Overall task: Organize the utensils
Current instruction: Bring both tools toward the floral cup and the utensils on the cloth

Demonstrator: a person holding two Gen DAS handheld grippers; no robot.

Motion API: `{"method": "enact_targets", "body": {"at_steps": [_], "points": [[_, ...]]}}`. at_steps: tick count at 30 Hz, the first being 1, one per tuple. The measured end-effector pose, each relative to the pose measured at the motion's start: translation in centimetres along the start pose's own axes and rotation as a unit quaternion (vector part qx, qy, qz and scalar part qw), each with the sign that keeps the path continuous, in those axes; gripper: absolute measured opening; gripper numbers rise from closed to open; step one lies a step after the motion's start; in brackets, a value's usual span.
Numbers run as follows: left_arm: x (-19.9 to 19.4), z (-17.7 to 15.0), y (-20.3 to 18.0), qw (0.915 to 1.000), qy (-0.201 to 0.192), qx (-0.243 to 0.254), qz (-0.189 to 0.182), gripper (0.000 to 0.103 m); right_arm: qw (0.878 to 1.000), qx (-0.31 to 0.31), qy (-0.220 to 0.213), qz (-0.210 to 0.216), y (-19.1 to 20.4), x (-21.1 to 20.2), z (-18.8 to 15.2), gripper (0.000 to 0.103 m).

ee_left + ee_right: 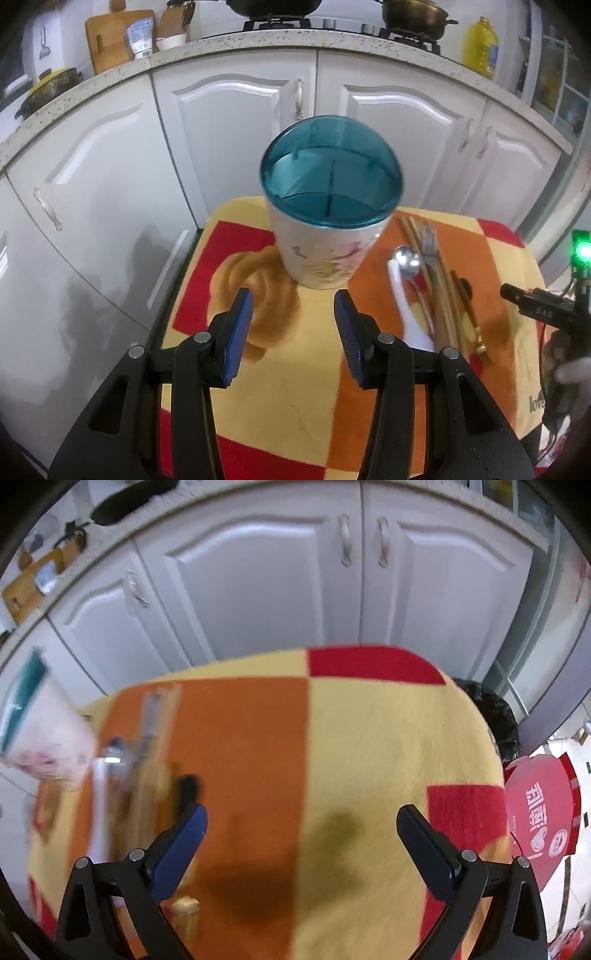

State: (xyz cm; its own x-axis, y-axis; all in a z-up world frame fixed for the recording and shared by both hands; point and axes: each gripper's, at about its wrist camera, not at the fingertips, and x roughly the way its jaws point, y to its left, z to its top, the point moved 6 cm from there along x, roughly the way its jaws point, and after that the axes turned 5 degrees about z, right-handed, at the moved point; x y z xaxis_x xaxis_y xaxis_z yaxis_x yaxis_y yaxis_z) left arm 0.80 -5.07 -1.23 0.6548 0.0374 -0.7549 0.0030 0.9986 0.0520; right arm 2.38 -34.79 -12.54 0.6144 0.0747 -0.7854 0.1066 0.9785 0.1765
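Kitchen cabinets (pixel 229 122): white doors fill the background behind the work area; they play no part in the task.
Counter (pixel 280 402): a small surface under a checked red, orange and yellow cloth carries everything, so all the pieces sit within reach of both hands.
Utensil holder (pixel 325 221): a white cup with a blue see-through lid stands upright near the far edge of the cloth. Its lid appears slotted, likely to keep the pieces apart once they are dropped in.
Utensils (pixel 432 280): a white-handled piece, a spoon, a fork, chopsticks and a dark-handled piece lie side by side just beside the holder, handles toward the camera, likely laid out so each can be picked up singly.
Left hand-held gripper (pixel 293 332): its jaws stand wide apart, tilted down toward the foot of the holder, holding nothing and touching nothing.
Right hand-held gripper (pixel 301 834): its jaws are spread fully over bare cloth, empty; the utensils (pixel 147 760) lie blurred off to its left, none yet in the holder.
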Motion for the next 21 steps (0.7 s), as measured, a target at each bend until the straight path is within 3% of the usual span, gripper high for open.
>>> {"method": "enact_targets", "body": {"at_steps": [8, 12, 21], "points": [[-2.4, 1.2, -1.5, 0.9993, -0.033, 0.003, -0.016, 0.045, 0.995, -0.035, -0.079, 0.056, 7.8, -8.3, 1.9, 0.103], [-3.7, 2.2, -2.4, 0.9985, -0.048, 0.004, -0.025, 0.045, 0.990, -0.055, -0.113, 0.059, 10.4, -11.4, 2.9, 0.103], [-5.9, 4.1, -3.4, 0.9965, -0.074, 0.001, -0.038, 0.045, 0.988, -0.064, -0.138, 0.038, 10.7, -13.9, 4.0, 0.103]]}}
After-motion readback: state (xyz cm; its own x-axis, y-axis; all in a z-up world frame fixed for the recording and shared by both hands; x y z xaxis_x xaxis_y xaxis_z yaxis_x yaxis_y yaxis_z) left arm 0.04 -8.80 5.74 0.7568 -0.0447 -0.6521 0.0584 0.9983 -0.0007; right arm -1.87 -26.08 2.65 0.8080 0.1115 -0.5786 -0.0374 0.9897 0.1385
